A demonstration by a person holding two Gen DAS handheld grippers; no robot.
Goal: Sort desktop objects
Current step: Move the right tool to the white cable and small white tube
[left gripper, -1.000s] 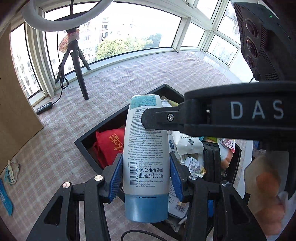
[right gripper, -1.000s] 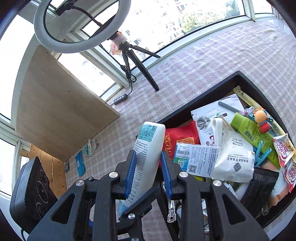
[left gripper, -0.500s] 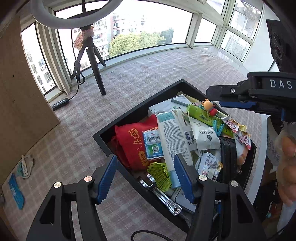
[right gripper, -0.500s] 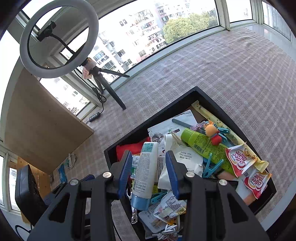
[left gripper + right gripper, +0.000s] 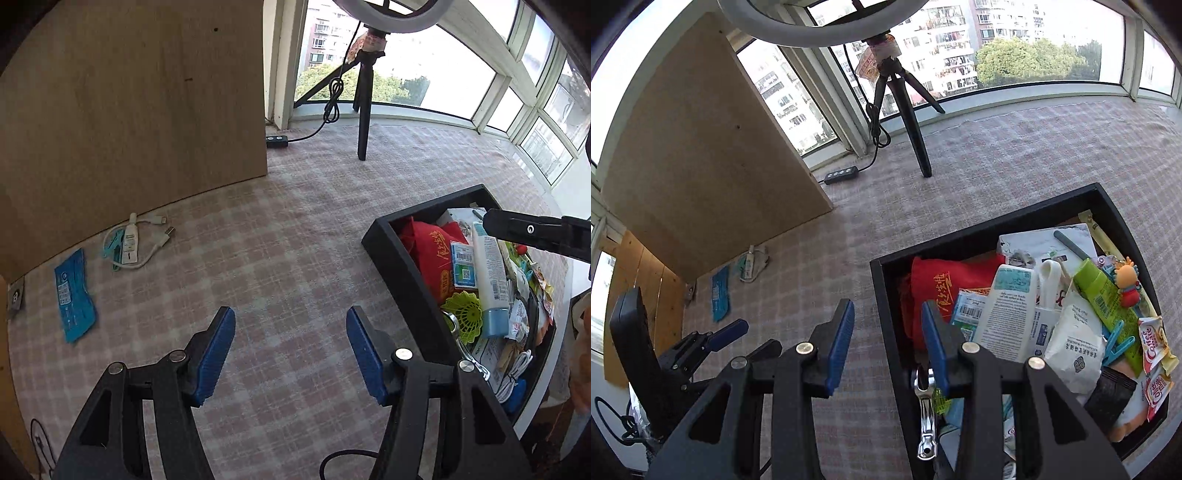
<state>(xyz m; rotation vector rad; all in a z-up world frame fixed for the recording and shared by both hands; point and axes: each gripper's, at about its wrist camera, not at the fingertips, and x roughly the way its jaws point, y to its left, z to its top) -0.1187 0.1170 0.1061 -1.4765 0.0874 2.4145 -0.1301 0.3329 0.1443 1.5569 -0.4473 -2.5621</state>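
Hovering over the checked cloth of the counter (image 5: 295,229), held the left gripper (image 5: 290,321) with jaws spread wide and only cloth showing between them. Held the right gripper (image 5: 886,314) with jaws parted less widely, gripping nothing, one jaw over the cloth and the other over the near wall of the black tray (image 5: 979,236).

Found the white lotion bottle (image 5: 1004,314) lying flat inside the tray, blue cap toward the cameras, resting on a red bag (image 5: 931,288) and barcoded packets, clear of both grippers. Saw beside it a green tube (image 5: 1104,295), a blue clothes peg (image 5: 1117,349), coffee sachets (image 5: 1152,343) and a white pouch (image 5: 1075,354), all heaped together. Caught a metal tool (image 5: 925,406) at the tray's near corner and a green shuttlecock (image 5: 463,314) just beside the bottle's cap.

Noted, well apart from the tray, a blue packet (image 5: 74,295) and a small tube with a white cable (image 5: 129,243) lying on the cloth at the foot of a wooden board (image 5: 129,92). Spotted a black tripod (image 5: 364,110) standing by the window.
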